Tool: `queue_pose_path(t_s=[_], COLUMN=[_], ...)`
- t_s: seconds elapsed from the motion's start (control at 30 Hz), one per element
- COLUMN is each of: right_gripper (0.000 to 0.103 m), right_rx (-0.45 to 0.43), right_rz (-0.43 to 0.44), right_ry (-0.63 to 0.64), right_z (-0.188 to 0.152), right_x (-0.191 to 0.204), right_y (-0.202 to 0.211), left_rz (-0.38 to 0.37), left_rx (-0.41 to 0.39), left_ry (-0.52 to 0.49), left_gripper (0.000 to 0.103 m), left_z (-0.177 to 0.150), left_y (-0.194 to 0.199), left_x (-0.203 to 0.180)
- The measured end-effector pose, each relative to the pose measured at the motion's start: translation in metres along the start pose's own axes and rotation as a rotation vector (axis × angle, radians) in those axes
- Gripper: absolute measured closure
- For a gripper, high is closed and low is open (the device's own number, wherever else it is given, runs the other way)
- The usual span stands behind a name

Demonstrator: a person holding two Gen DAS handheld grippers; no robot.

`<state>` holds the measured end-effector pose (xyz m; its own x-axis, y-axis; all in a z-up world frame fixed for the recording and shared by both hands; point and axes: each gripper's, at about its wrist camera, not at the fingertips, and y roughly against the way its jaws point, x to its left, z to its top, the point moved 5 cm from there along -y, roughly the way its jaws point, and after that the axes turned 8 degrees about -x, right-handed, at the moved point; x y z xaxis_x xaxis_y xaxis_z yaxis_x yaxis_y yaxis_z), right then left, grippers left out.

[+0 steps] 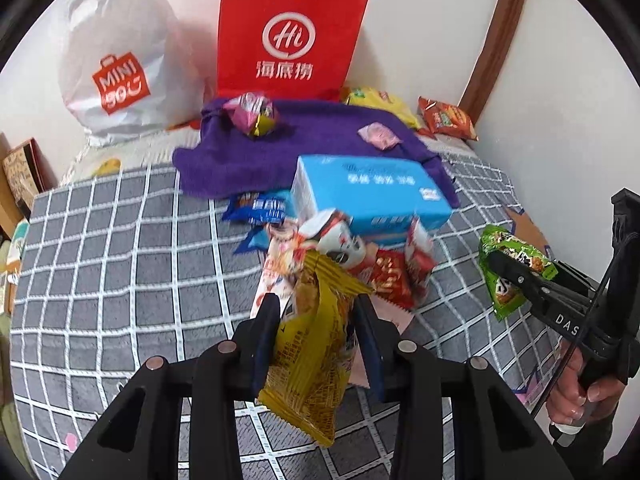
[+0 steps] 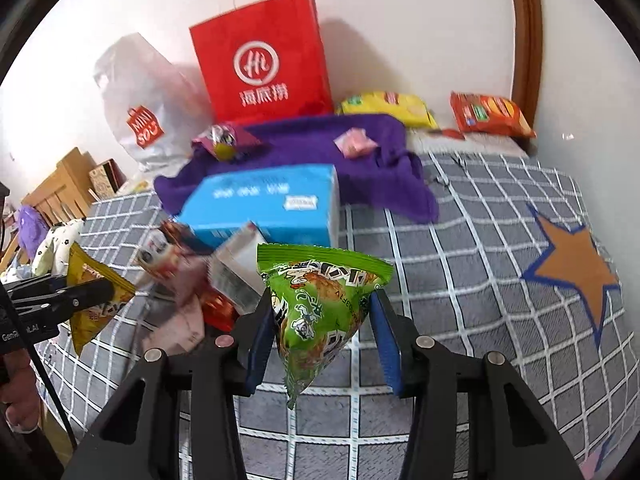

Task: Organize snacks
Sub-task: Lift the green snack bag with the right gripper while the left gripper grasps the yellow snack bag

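- Left gripper [image 1: 316, 312] clamped on a yellow packet [image 1: 316, 344], low centre of the left view; packet hung between the fingers, top and bottom sticking out past them.
- Right gripper [image 2: 320, 320] clamped on a green packet [image 2: 320, 300], low centre of the right view; packet's wide top edge rose above the fingertips.
- Both packets held above a checked blanket [image 2: 460, 272], near a snack pile [image 1: 360, 264].
- Blue box [image 1: 368, 192] lay just behind the pile, at mid-frame.
- Red bag [image 1: 288, 36] stood at top centre, beyond a purple cloth [image 1: 312, 140].
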<state>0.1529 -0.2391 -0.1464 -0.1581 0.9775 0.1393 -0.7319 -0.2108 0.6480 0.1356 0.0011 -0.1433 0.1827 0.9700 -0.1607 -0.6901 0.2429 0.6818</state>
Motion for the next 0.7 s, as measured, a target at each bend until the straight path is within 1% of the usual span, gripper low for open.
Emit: queue_pose_path(t_s=[0.07, 0.2, 0.37, 0.4, 0.53, 0.7], right_gripper=[0.058, 0.059, 0.060, 0.067, 0.066, 0.068], right_rx=[-0.006, -0.009, -0.031, -0.032, -0.029, -0.019], right_rz=[0.012, 0.038, 0.050, 0.055, 0.061, 0.067], right_ry=[0.005, 0.015, 0.025, 0.022, 0.012, 0.028], right_z=[0.005, 0.012, 0.027, 0.030, 0.043, 0.054], right_x=[0.003, 0.009, 0.014, 0.015, 0.017, 0.019], right_y=[0.002, 0.005, 0.009, 0.009, 0.003, -0.007], left_rz=[0.002, 0.021, 0.007, 0.005, 0.005, 0.002], left_rx=[-0.014, -0.017, -0.029, -0.029, -0.035, -0.042], left_ry=[-0.001, -0.004, 0.007, 0.011, 0.007, 0.014], left_gripper=[0.067, 0.067, 0.067, 0.067, 0.067, 0.067], left_z=[0.006, 0.018, 0.037, 0.040, 0.057, 0.074], left_y=[0.004, 0.007, 0.013, 0.013, 0.010, 0.007], left_x=[-0.003, -0.004, -0.008, -0.008, -0.012, -0.011])
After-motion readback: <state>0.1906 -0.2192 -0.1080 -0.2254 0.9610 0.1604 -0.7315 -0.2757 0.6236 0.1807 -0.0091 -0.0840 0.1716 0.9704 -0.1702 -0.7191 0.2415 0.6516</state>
